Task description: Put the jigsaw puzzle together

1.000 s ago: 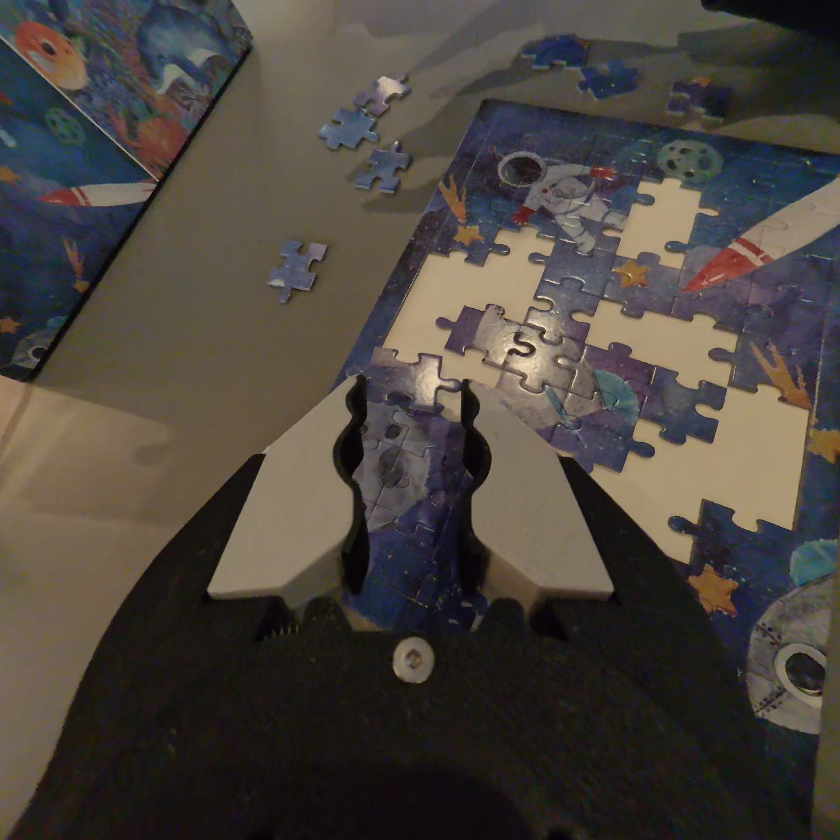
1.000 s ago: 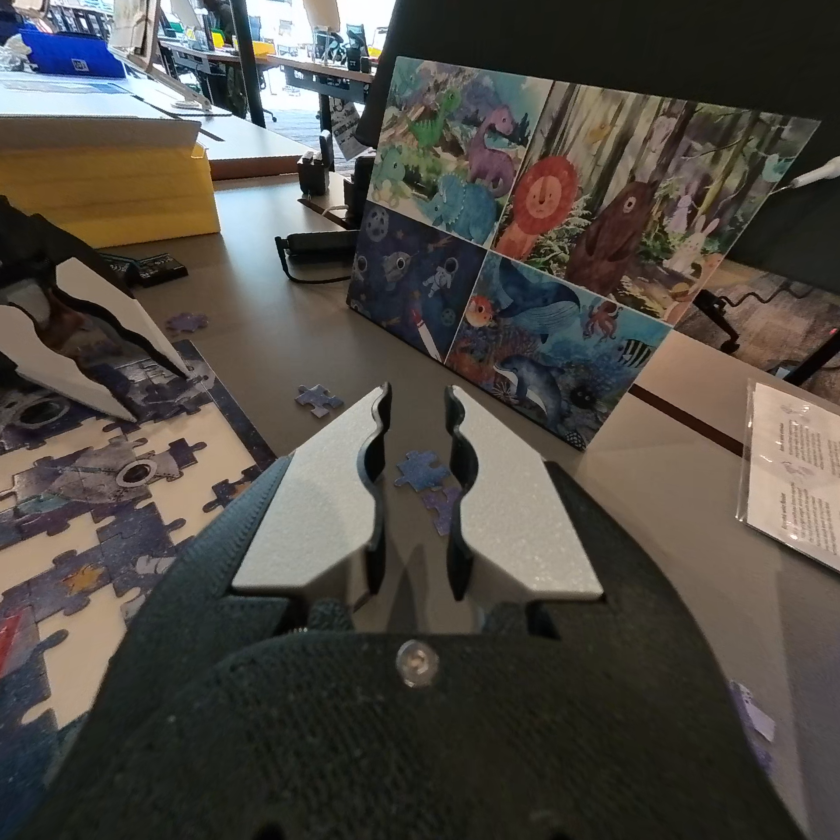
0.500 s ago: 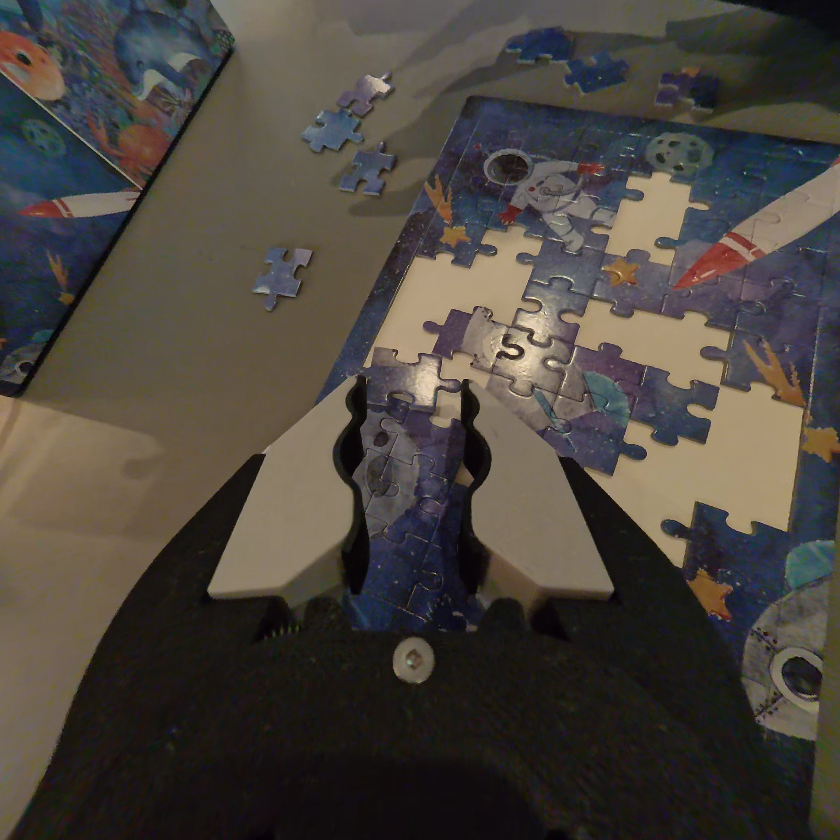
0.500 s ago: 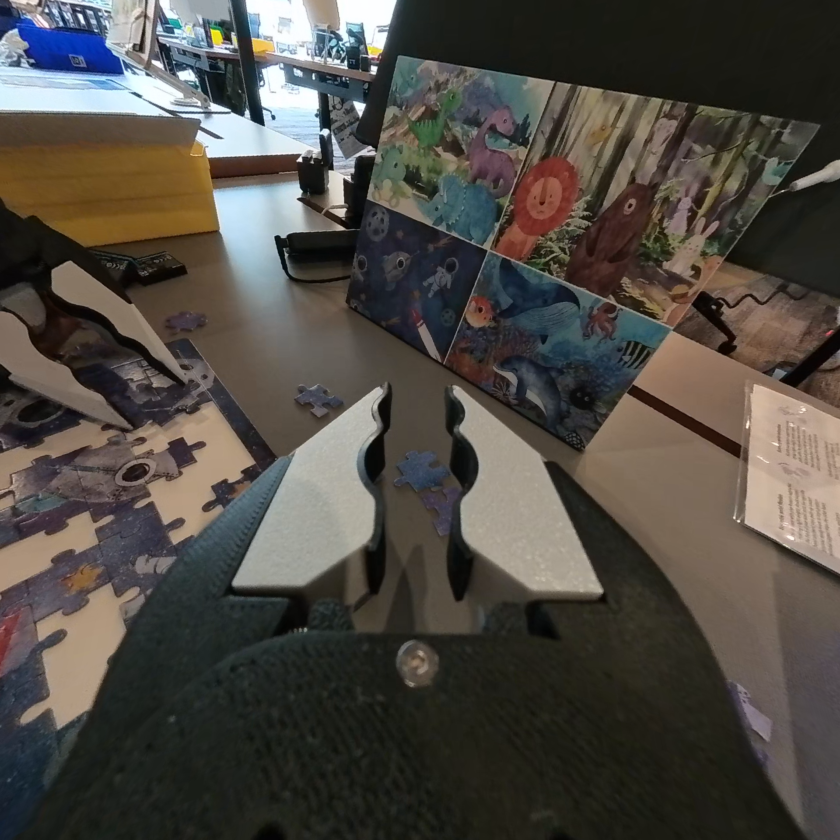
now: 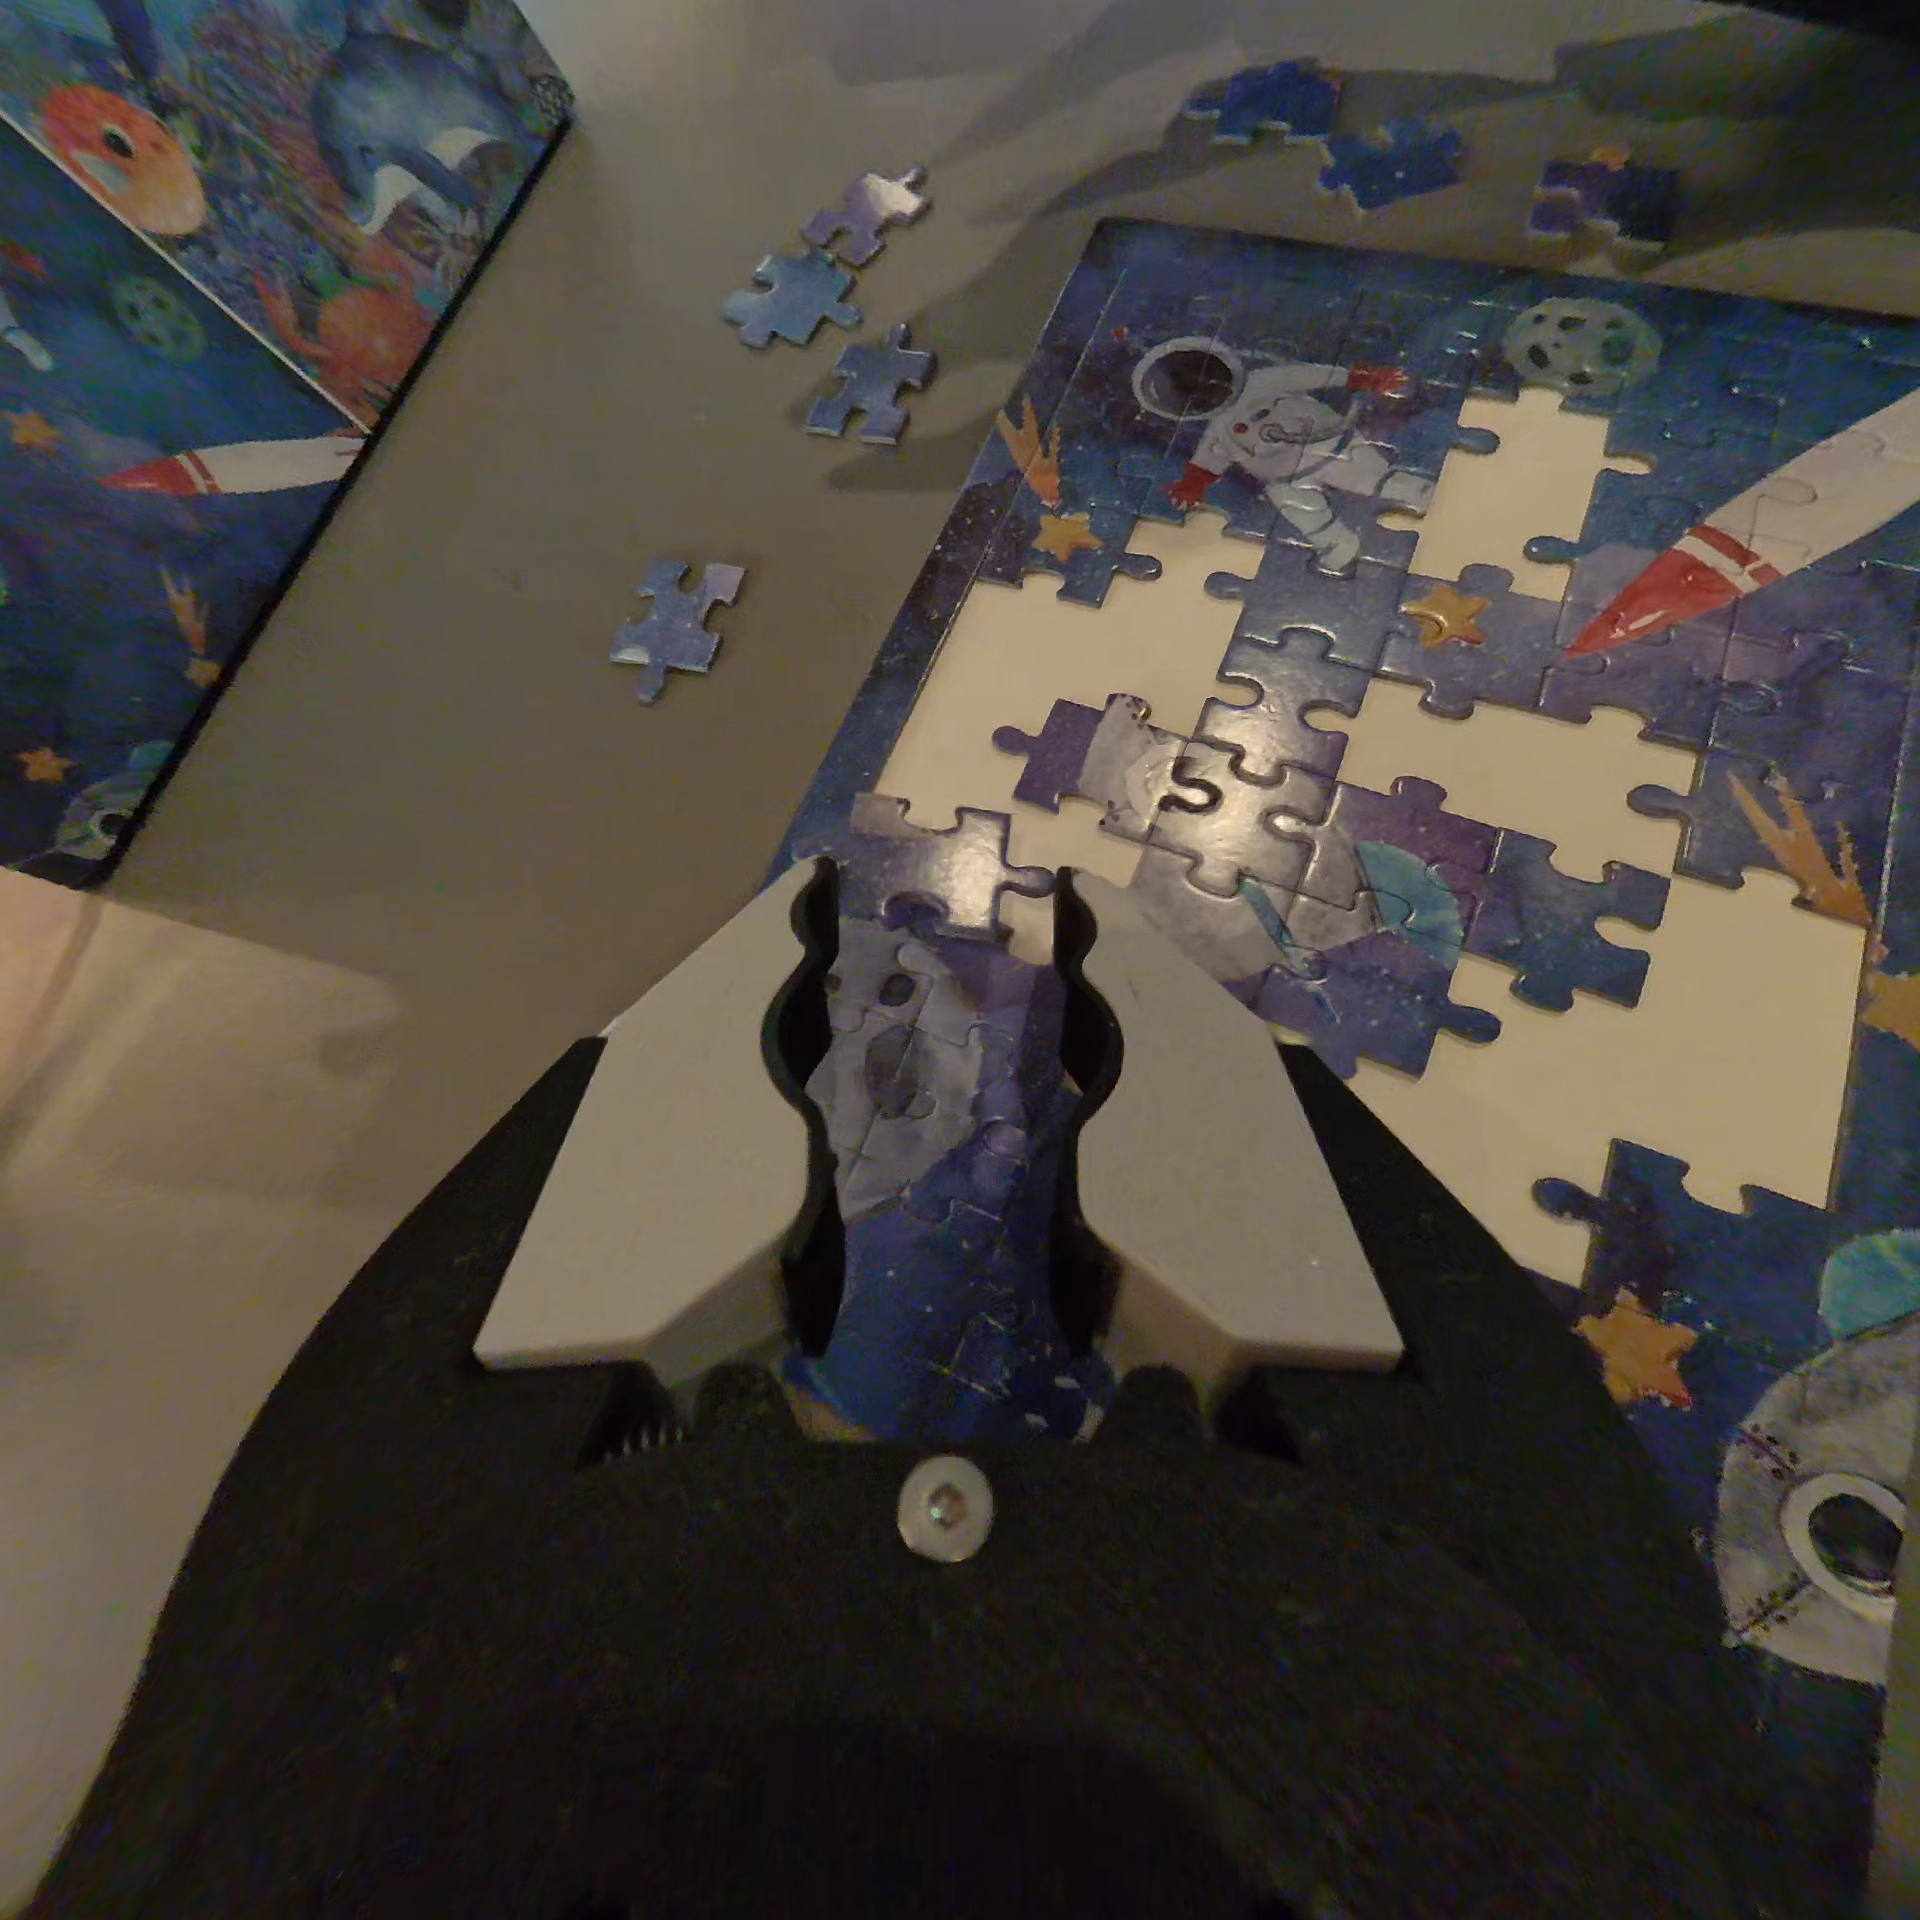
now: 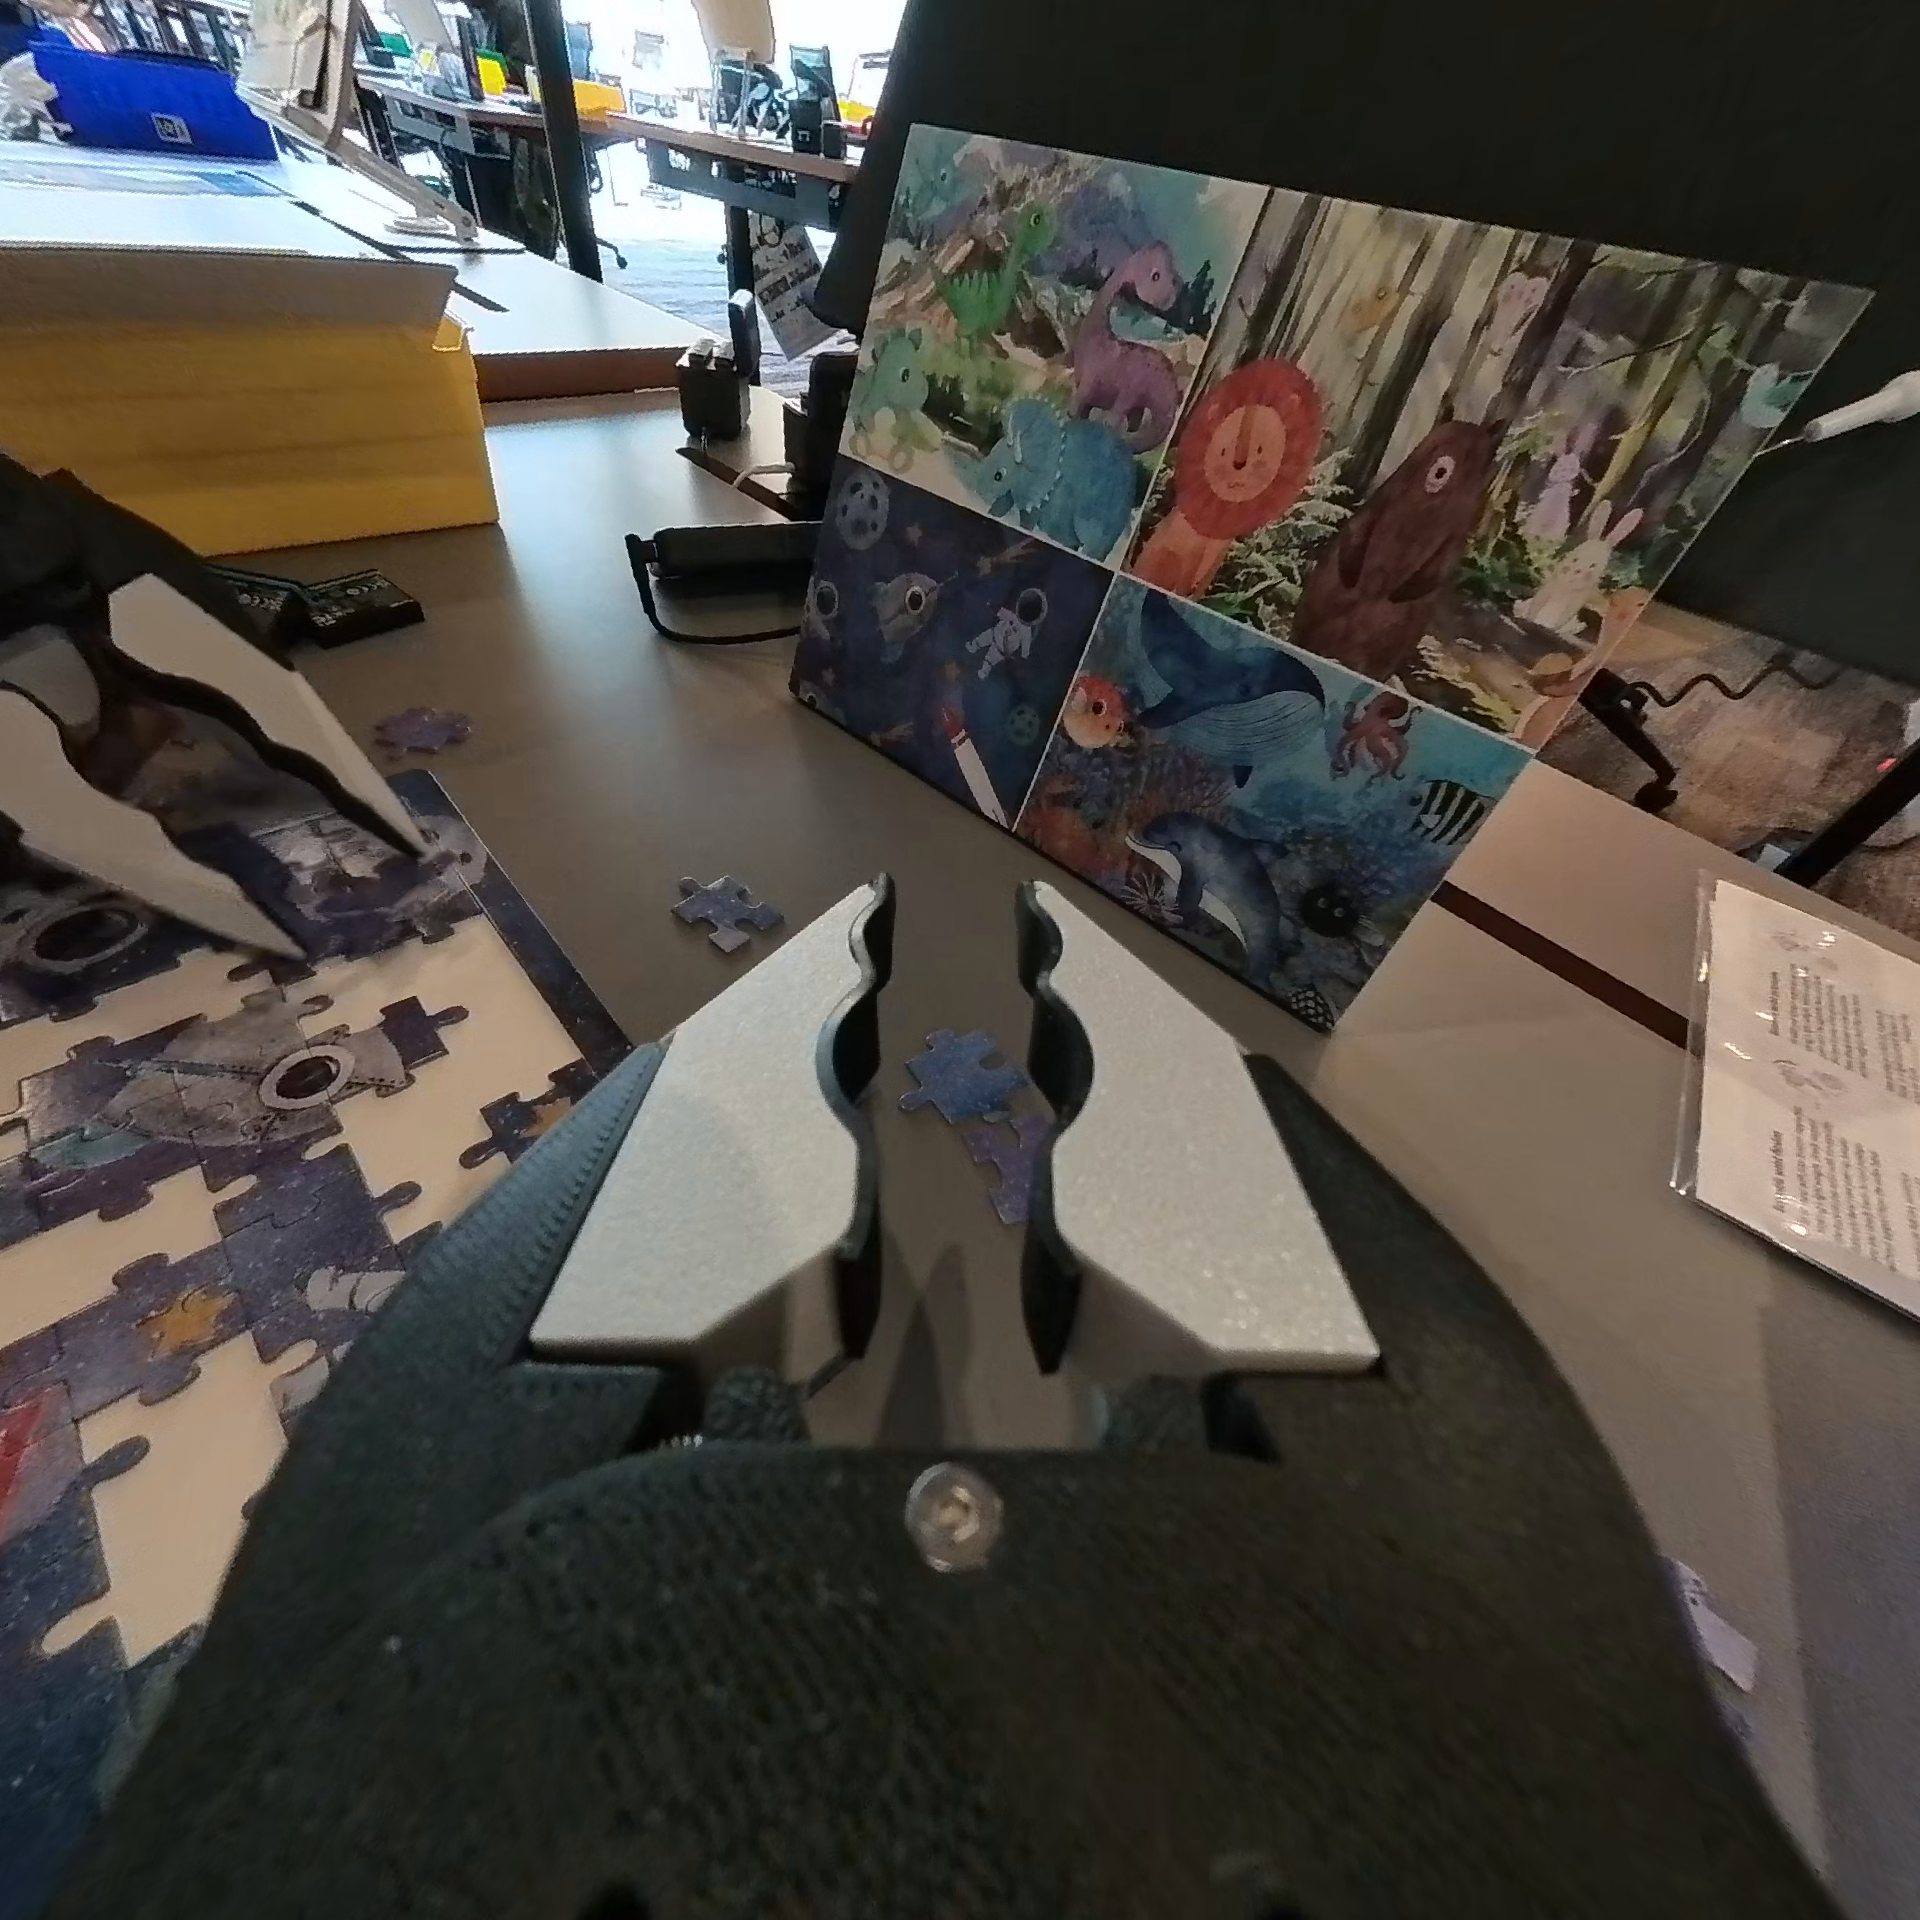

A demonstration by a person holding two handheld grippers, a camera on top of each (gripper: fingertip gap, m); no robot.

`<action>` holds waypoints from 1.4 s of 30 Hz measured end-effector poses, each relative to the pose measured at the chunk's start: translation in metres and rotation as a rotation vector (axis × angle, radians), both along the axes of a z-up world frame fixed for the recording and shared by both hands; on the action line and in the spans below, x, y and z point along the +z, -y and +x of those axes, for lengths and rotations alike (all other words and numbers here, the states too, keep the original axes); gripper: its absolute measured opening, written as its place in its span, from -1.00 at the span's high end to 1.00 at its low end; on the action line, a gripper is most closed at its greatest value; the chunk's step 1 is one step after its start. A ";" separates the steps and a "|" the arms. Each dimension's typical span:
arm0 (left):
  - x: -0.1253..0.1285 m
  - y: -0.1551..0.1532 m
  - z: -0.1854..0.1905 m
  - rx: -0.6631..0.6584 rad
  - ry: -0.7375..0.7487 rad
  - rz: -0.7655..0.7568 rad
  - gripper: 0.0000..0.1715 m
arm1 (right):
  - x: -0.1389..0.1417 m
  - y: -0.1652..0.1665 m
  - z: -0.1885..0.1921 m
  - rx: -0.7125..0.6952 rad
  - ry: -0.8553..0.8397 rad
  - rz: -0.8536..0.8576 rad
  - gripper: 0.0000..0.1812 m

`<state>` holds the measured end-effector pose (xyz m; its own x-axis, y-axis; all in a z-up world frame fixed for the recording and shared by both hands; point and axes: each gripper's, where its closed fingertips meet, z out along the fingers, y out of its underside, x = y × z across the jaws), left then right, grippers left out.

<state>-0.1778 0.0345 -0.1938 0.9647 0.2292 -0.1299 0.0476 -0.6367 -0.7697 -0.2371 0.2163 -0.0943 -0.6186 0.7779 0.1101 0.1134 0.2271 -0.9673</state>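
**Seating a piece at the puzzle's edge**

A grey-brown tabletop (image 6: 675, 727) in an open workroom carries the work, with further desks and a yellow block (image 6: 239, 416) behind.

The jigsaw puzzle (image 5: 1558, 675) lies flat on this table, a space scene mostly filled, with several cream gaps showing its backing. At its near-left border sits a purple piece (image 5: 935, 847), its knob pointing into the neighbouring gap. The left gripper (image 5: 940, 883) stands over it with its fingers spread a little, holding nothing; the tips are down at the puzzle surface on either side of the piece, as the right wrist view also shows.

The step looks like pressing or nudging this piece home. To do it well, push straight down with a fingertip flat on the piece's middle rather than its edge, so it does not tip up, and watch that the knob meets its socket before adding force.

Outward, four loose pieces (image 5: 800, 301) lie on the table left of the puzzle and three more (image 5: 1392, 161) beyond its far edge. The right gripper (image 6: 951, 904) hangs above two of them, jaws slightly parted and empty. A propped reference picture (image 6: 1299, 582) stands behind, and a printed sheet (image 6: 1818, 1091) lies to the right.
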 end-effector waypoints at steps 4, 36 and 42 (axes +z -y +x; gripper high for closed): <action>0.005 0.002 -0.003 0.015 0.008 0.029 0.54 | 0.000 0.000 0.000 0.001 -0.001 0.002 0.76; 0.032 -0.029 0.049 -0.240 -0.105 0.162 0.55 | -0.045 0.098 0.043 0.383 0.310 -0.118 0.56; 0.032 -0.034 0.055 -0.256 -0.128 0.165 0.55 | -0.059 0.142 0.079 0.572 0.516 -0.173 0.61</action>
<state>-0.1232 0.0680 -0.1615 0.9720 0.0096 -0.2348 -0.2012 -0.4819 -0.8528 -0.1584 0.0741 -0.1536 -0.8678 0.3038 -0.3932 0.4684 0.2363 -0.8513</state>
